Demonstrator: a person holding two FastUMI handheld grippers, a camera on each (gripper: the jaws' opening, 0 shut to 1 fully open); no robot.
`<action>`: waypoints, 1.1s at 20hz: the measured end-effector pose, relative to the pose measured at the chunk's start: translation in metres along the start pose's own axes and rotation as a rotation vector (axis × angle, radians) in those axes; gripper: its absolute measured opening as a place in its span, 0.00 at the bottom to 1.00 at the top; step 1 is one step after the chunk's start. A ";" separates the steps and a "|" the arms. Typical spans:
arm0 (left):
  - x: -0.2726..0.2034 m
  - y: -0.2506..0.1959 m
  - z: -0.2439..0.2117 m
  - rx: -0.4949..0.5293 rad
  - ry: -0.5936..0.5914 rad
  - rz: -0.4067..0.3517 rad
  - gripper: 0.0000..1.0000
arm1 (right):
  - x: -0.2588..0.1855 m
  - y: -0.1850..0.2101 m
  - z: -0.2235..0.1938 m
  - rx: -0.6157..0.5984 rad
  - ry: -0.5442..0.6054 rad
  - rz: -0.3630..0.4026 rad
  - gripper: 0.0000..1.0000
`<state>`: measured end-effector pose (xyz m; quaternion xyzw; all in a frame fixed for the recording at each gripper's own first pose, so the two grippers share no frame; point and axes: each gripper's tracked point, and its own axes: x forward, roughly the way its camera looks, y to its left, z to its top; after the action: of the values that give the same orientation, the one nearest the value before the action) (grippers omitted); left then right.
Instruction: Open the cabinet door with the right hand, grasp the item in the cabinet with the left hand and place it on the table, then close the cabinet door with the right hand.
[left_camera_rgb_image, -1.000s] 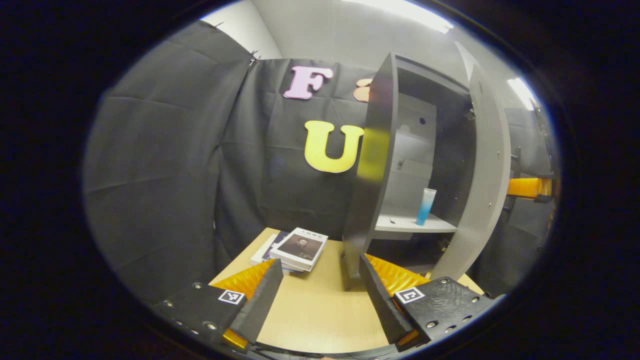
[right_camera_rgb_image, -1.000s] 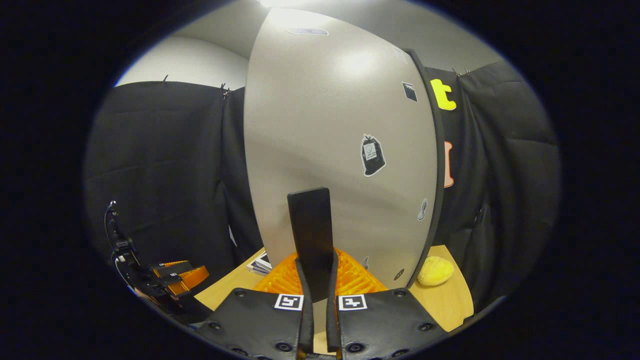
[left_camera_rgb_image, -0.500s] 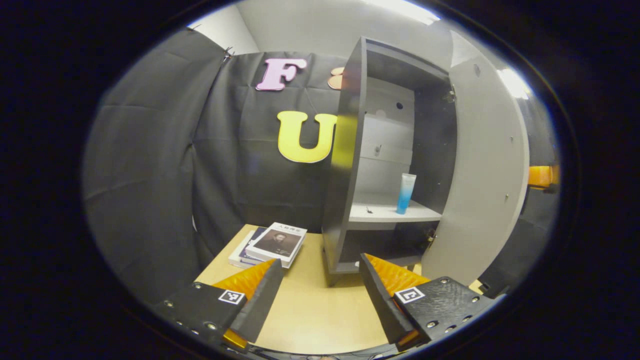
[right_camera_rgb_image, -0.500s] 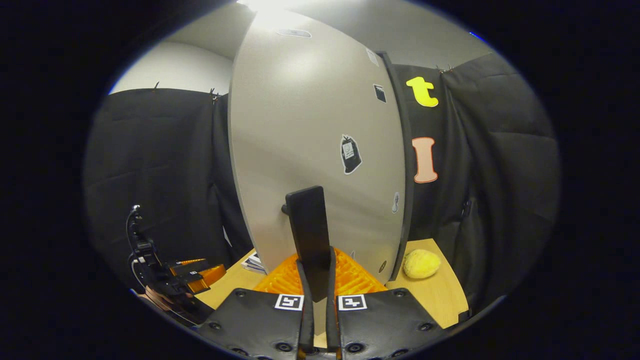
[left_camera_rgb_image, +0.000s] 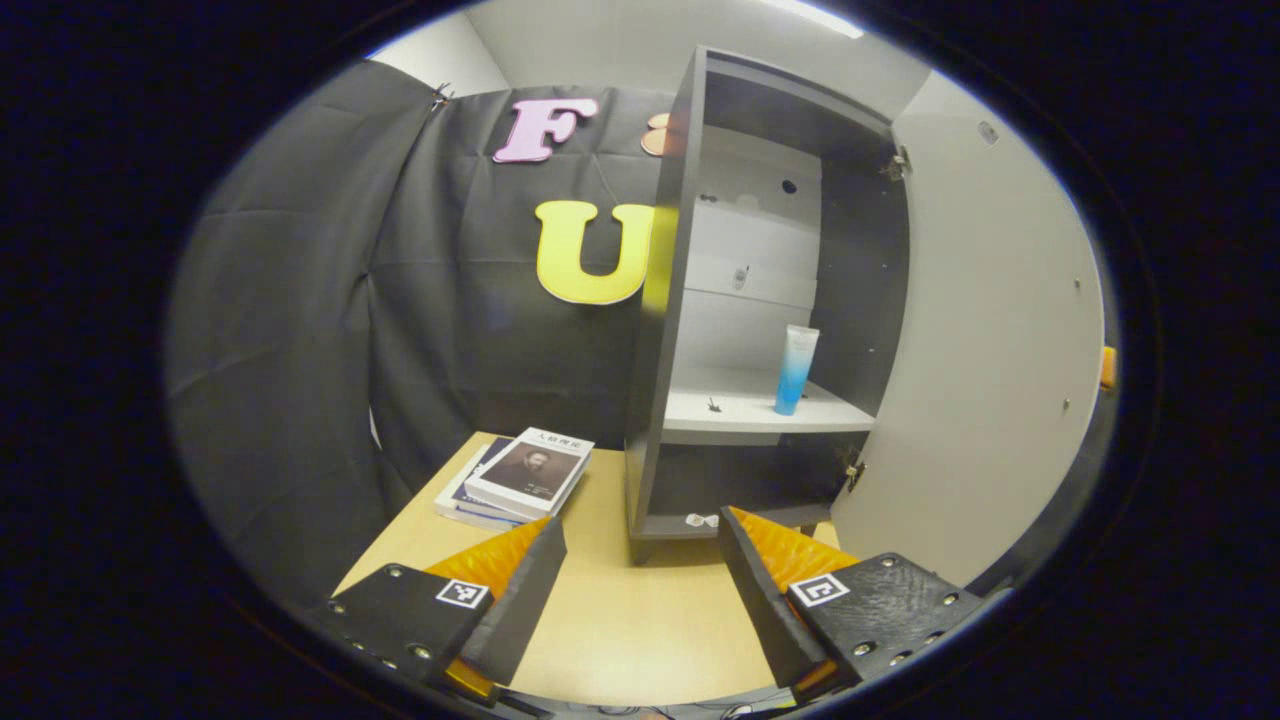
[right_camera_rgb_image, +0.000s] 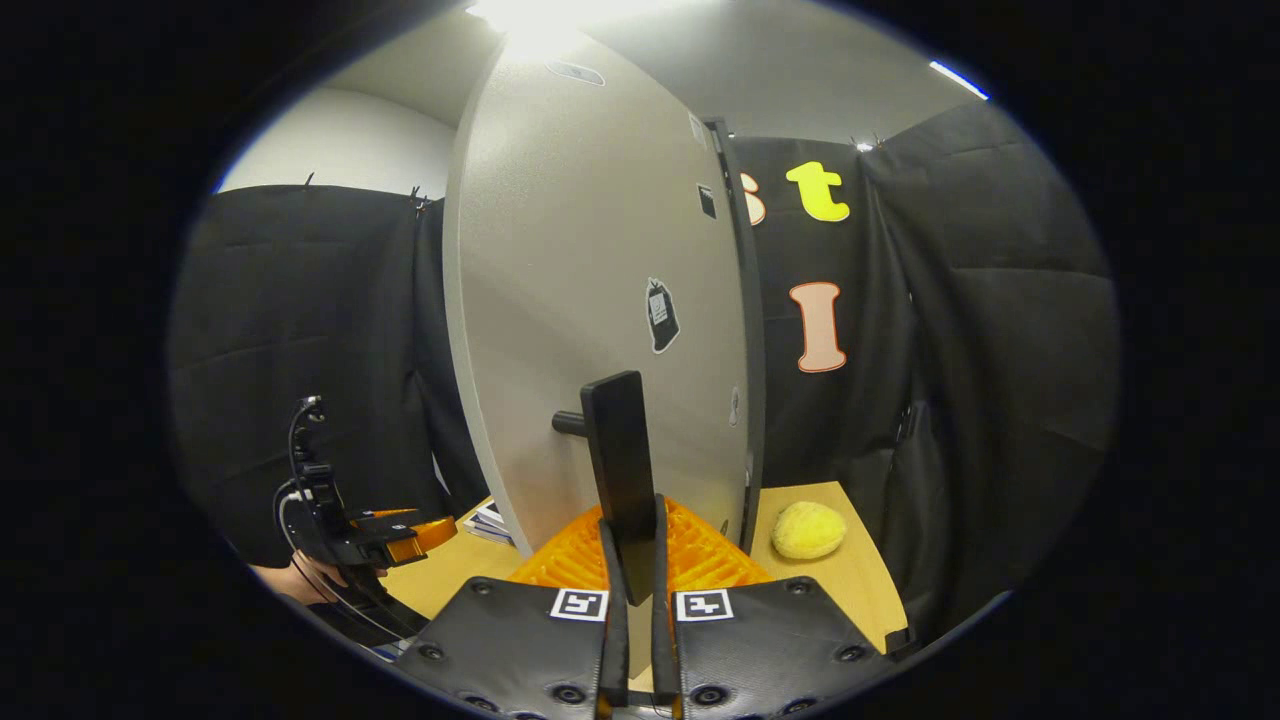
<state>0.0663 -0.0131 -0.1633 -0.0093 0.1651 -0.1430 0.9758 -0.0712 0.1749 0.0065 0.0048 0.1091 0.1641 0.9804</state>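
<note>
Swinging wider than a second ago, the door is now showing you the whole cabinet, and your left gripper is drawing nearer its front. You are finishing the opening step. Going left to right in the left gripper view: books are lying on the table beside the cabinet; the left gripper is hovering with its fingers spread wide and holding nothing; the tube is standing upright on the middle shelf, toward its right side, with a small dark speck lying apart from it. The lower compartment is looking bare except for a small white fitting. In the right gripper view your right gripper is pinching the dark handle between both fingers. Next, I judge, you are reaching the left gripper up and into the shelf, squaring its fingers round the tube.
</note>
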 end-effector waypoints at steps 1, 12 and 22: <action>-0.001 -0.010 0.002 -0.003 -0.010 -0.001 0.93 | -0.003 -0.006 0.000 -0.001 0.000 0.002 0.11; -0.034 -0.053 0.060 -0.001 -0.211 0.179 0.93 | -0.019 -0.086 0.006 -0.018 0.015 0.063 0.08; -0.088 -0.061 0.080 0.003 -0.268 0.268 0.93 | -0.026 -0.092 0.002 0.055 0.005 0.113 0.08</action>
<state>-0.0043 -0.0493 -0.0560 -0.0047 0.0332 -0.0093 0.9994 -0.0648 0.0795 0.0097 0.0373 0.1154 0.2163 0.9688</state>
